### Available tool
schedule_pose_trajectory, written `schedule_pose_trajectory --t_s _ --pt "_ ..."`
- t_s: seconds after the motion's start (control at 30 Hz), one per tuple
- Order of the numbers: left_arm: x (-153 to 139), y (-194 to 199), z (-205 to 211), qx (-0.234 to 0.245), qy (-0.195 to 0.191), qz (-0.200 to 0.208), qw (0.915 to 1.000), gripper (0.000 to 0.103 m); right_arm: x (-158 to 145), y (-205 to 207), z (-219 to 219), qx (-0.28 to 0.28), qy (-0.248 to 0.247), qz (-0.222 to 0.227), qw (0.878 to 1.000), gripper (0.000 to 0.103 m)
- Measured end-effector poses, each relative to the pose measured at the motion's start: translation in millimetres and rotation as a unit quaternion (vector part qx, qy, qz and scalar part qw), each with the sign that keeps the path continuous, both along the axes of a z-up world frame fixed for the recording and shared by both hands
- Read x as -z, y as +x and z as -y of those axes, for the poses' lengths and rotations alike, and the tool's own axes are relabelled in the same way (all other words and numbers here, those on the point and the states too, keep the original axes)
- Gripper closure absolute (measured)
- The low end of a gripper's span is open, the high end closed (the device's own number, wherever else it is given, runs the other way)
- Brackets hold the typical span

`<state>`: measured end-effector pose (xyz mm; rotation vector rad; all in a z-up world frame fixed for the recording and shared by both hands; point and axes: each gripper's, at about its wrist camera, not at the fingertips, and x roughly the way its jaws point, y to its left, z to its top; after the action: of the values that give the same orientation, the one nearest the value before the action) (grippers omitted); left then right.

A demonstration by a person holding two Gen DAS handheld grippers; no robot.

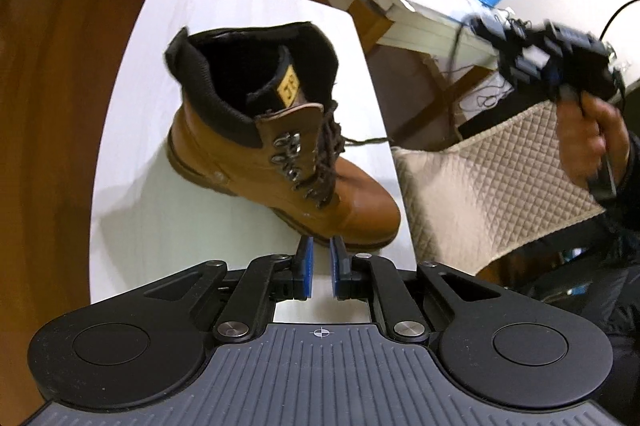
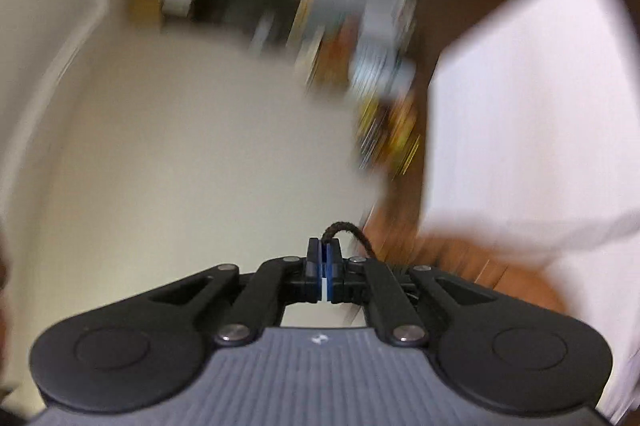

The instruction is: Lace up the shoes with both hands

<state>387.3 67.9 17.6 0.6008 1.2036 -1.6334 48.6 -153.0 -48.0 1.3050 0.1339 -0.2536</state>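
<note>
One tan boot [image 1: 280, 150] on white bench [image 1: 132, 162]; left tool [image 1: 321, 248] slightly apart, empty; right tool [image 2: 324, 249] clamped on dark lace [image 2: 349, 231].

Ahead of the left jaws, the boot [image 1: 280, 146] is smooth tan leather with metal eyelets on a matt white table [image 1: 132, 130]; the lace [image 2: 352, 232] pinched in the right jaws is rough braided cord.

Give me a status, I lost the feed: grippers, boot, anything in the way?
Right gripper shut on lace. Left gripper open, empty, near the boot toe. Boot upright on the table. Nothing blocking.
</note>
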Motion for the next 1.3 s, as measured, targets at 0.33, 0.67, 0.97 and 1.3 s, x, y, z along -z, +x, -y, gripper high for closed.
schedule_pose_trajectory --t_s 0.33,0.67,0.97,1.3 --pt "11.4 -25.7 6.6 -0.025 -0.013 0.072 0.9970 0.095 59.5 110.7 -20.4 -0.126 0.018 -0.084 0.988 0.100" --pt "19.3 -33.4 3.7 -0.032 -0.030 0.087 0.9952 0.095 85.7 152.0 -24.0 -0.180 0.076 -0.094 0.976 0.100" --pt "12.3 -37.1 7.2 -0.029 -0.055 0.143 0.9878 0.095 111.5 171.3 -18.9 -0.218 0.136 -0.093 0.962 0.100" --pt "-2.7 -57.9 5.4 0.032 -0.084 0.179 0.9798 0.095 129.7 178.2 13.3 -0.266 0.187 -0.083 0.942 0.100"
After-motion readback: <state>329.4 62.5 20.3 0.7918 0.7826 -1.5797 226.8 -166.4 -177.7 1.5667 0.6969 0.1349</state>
